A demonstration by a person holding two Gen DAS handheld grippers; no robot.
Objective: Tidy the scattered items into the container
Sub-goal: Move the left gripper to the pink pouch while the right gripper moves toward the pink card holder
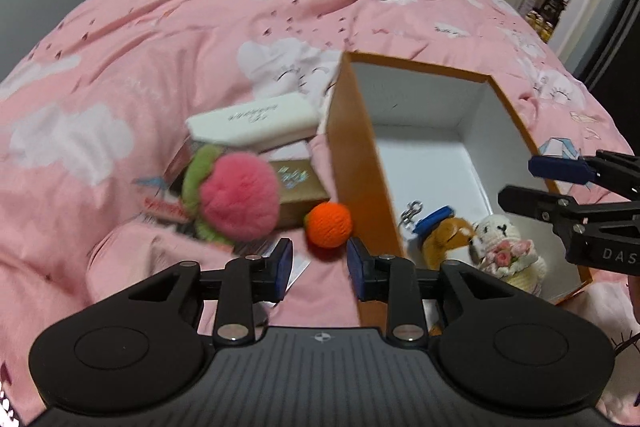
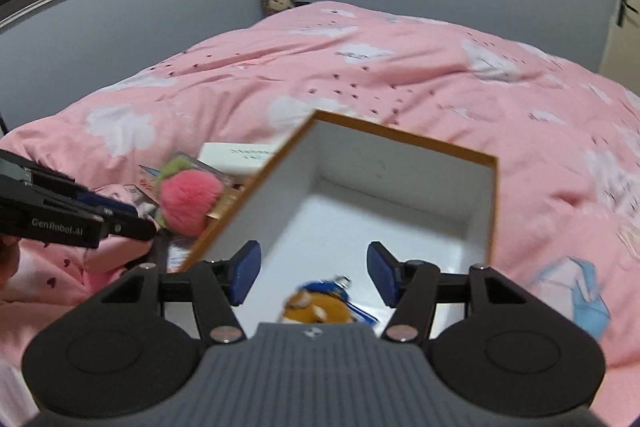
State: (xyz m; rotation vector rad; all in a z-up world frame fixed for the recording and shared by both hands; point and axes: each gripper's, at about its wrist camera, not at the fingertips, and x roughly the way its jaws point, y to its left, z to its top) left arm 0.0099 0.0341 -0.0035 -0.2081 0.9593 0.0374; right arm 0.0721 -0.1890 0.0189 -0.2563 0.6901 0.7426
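Orange-sided cardboard box (image 1: 352, 147), white inside, sits open on the pink cloud-print duvet (image 1: 160, 27). Inside, at its near end: a brown dog keychain plush with blue cap (image 1: 444, 231) and a white crocheted doll holding pink flowers (image 1: 506, 247), touching each other.

Outside the box, along its left wall: small orange crocheted ball (image 1: 329, 225) just beside the wall; fluffy pink-and-green plush (image 1: 234, 203) further left, resting on a gold-brown carton (image 1: 302, 187); white flat case (image 1: 256, 119) behind them. Printed cards lie beneath, blurred.

Left gripper (image 1: 319, 265) open, empty, low over the duvet with the orange ball just ahead of its pads.

Right gripper (image 2: 313, 273) open, empty, over the box's near end above the dog plush.
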